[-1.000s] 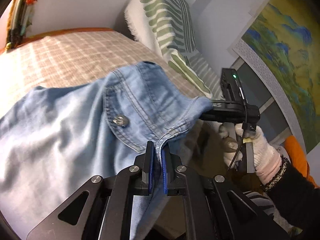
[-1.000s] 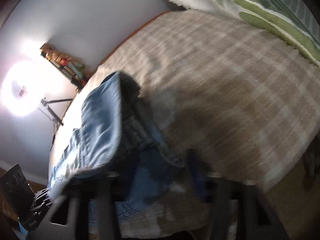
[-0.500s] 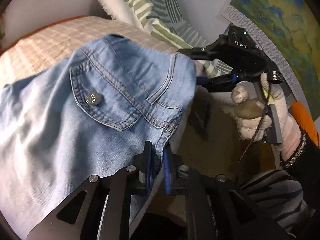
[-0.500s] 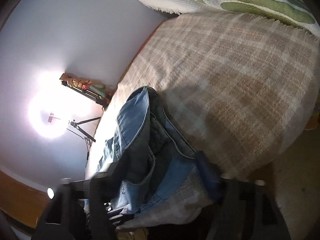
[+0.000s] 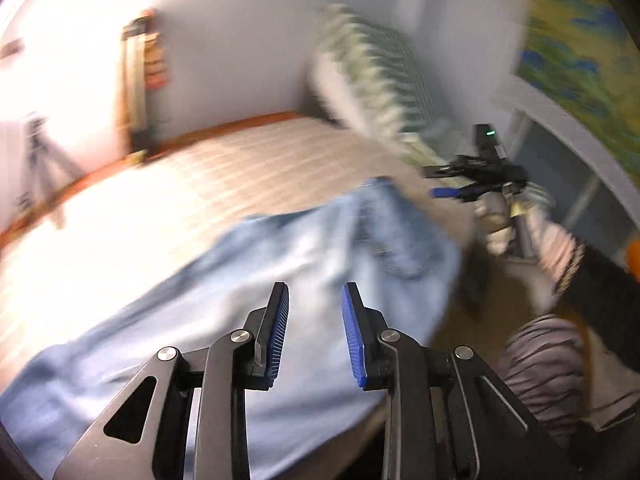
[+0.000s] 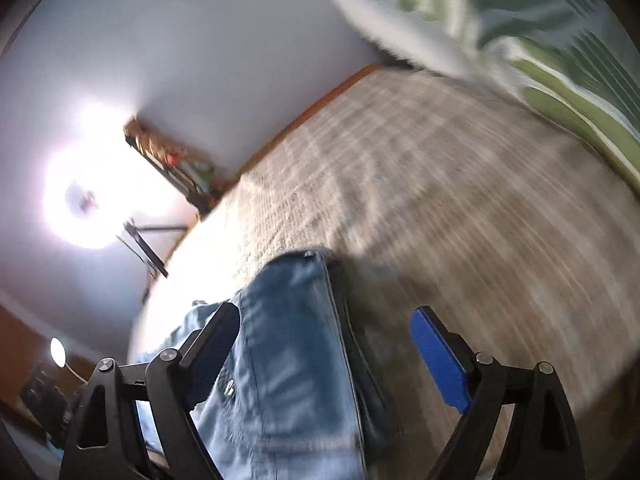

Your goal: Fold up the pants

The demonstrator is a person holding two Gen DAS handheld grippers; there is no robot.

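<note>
left gripper (image 5: pixel 315 330): jaws sit apart with a clear gap, nothing pinched between the blue pads, just hanging over the near part of the denim

pants (image 5: pixel 248 300): light blue jeans spread on the bed right under and ahead of the left gripper, running off to its left; whole view is pretty smeared so seams are hard to read

pants edge: the waist end bunches up ahead and to the right of the left gripper, near the bed's right edge, and the near hem droops over the bed's front edge

right gripper (image 6: pixel 326 354): spread wide, not gripping anything; in its own view the jeans (image 6: pixel 296 360) lie between the two fingers, but can't tell if either pad is touching the cloth

right gripper from the left cam (image 5: pixel 466 186): it's up ahead and to the right, just past the waist end, apart from the fabric, held by a white-gloved hand (image 5: pixel 516 220)

bed (image 5: pixel 168 200): beige plaid cover, lots of bare room ahead and left of the left gripper beyond the jeans

pillow (image 5: pixel 376 84): green and white striped, propped at the far right end of the bed, well beyond the pants

far edge: orange-brown wooden bed frame (image 5: pixel 240 124) runs along the back against a pale wall

ring light (image 6: pixel 86 200): very bright, far off to the left of the right gripper, on a tripod
</note>
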